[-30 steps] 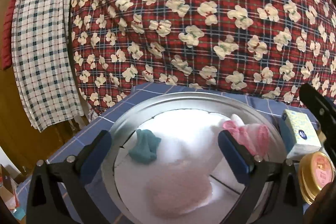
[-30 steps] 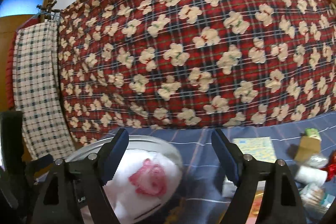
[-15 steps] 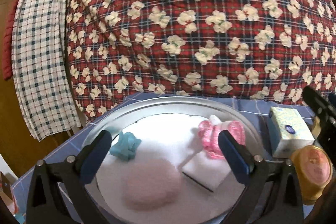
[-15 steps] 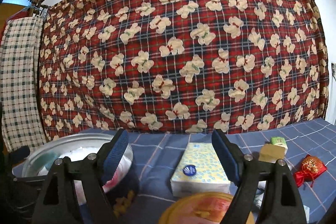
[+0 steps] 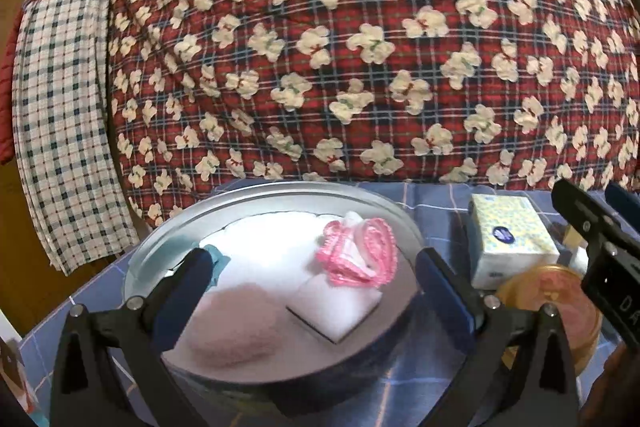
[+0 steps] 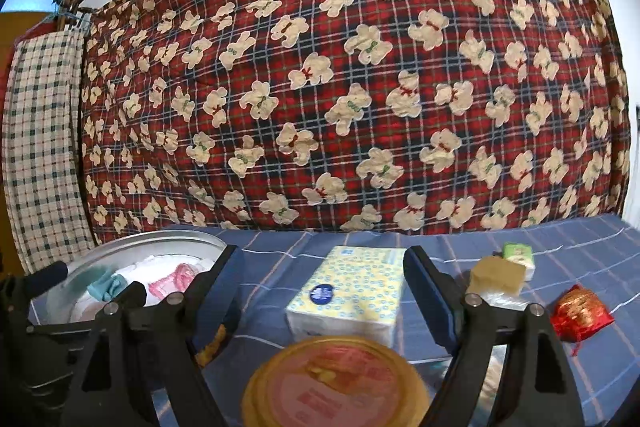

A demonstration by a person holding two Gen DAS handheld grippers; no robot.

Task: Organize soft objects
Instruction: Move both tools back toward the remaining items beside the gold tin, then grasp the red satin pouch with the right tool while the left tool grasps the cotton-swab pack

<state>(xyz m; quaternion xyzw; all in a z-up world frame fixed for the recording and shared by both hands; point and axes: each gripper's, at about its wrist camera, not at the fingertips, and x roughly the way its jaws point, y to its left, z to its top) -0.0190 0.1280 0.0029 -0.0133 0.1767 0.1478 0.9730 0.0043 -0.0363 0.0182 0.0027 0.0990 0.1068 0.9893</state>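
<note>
Behind a blue checked tabletop [image 6: 280,247] hangs a red bear-print blanket [image 6: 340,87]; both grippers' fingers are spread and empty, the left gripper [image 5: 312,267] framing a metal basin [image 5: 240,203] already holding soft cloths, the right gripper [image 6: 320,271] framing a tissue pack [image 6: 352,283], probably next.

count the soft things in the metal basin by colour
white folded towels: 1, or a stack, cannot tell
pink frilly cloth: 1
pale pink fuzzy pad: 1
teal cloth: 1
total in the round metal basin: 4 seen
</note>
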